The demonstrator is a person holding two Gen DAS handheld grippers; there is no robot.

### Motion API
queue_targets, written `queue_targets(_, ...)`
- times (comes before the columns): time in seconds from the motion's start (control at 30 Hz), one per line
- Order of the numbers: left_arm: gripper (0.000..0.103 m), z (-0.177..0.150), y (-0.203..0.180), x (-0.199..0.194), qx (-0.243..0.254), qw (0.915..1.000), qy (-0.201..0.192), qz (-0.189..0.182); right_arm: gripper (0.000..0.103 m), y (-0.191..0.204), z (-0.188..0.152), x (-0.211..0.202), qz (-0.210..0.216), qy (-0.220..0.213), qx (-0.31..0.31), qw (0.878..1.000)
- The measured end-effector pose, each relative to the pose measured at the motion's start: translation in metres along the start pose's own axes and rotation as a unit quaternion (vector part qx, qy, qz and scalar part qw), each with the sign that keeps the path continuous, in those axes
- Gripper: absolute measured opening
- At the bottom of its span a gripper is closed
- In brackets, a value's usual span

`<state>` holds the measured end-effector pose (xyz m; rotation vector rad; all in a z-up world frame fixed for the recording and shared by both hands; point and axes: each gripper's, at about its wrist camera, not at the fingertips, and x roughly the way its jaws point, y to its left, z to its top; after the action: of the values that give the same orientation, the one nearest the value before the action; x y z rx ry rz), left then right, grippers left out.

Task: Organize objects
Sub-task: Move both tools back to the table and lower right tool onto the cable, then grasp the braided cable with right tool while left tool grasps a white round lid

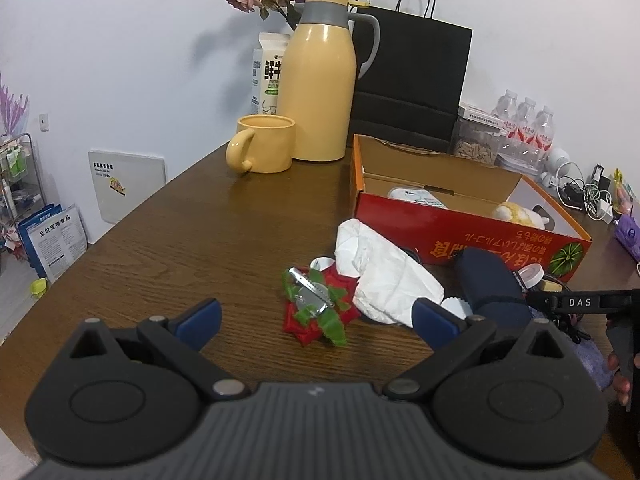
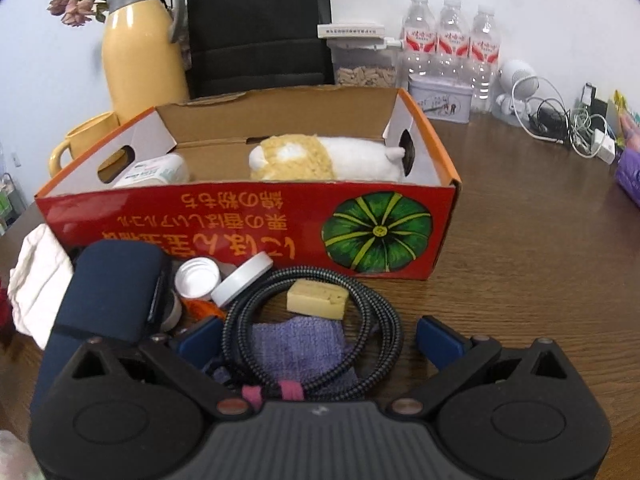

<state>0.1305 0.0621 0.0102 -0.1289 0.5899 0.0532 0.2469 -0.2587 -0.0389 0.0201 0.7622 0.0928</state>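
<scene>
A red and orange cardboard box (image 2: 256, 216) (image 1: 472, 236) holds a plush toy (image 2: 328, 158) and a white bottle (image 2: 156, 172). In front of it lie a navy case (image 2: 108, 292), white caps (image 2: 240, 278), a coiled braided cable (image 2: 312, 332), a yellow sponge (image 2: 316, 298) and a purple cloth (image 2: 300, 344). My right gripper (image 2: 316, 338) is open, its fingers either side of the cable coil. A red and green flower clip (image 1: 316, 308) and a white cloth (image 1: 380, 268) lie ahead of my open left gripper (image 1: 316, 320), which holds nothing.
At the back stand a yellow thermos (image 1: 318, 80), a yellow mug (image 1: 262, 144), a milk carton (image 1: 268, 72), a black paper bag (image 1: 412, 76), water bottles (image 2: 452, 44), a tin (image 2: 440, 98) and tangled chargers (image 2: 560, 124). Bare wooden tabletop (image 1: 180, 240) spreads to the left.
</scene>
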Motion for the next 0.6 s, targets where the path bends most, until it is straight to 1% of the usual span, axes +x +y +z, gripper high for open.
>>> queue_targets(0.03,0.103,0.000,-0.002,0.001,0.001,1.0000,0.001,-0.001,0.103,0.001,-0.001,0.000,0.001,-0.003,-0.002,1.000)
queue_targets(0.1,0.103,0.001,-0.005,0.003,0.003,1.0000,0.002,-0.003,0.092,0.001,-0.002,-0.002,0.010,-0.014,-0.013,1.000)
queue_targets(0.2,0.103,0.001,-0.012,0.005,0.007,0.9999,0.004,-0.007,0.091,0.005,-0.005,-0.004,0.010,-0.024,-0.023,0.999)
queue_targets(0.27,0.103,0.001,-0.016,0.006,0.010,0.9999,0.005,-0.009,0.090,0.003,-0.006,-0.007,0.016,-0.030,-0.016,0.999)
queue_targets(0.37,0.103,0.001,-0.022,0.007,0.015,0.9998,0.007,-0.013,0.089,0.000,-0.007,-0.015,0.023,-0.049,-0.011,0.998)
queue_targets(0.6,0.103,0.003,-0.039,0.006,0.026,0.9993,0.003,-0.026,0.089,0.002,-0.016,-0.037,0.037,-0.087,-0.031,0.995)
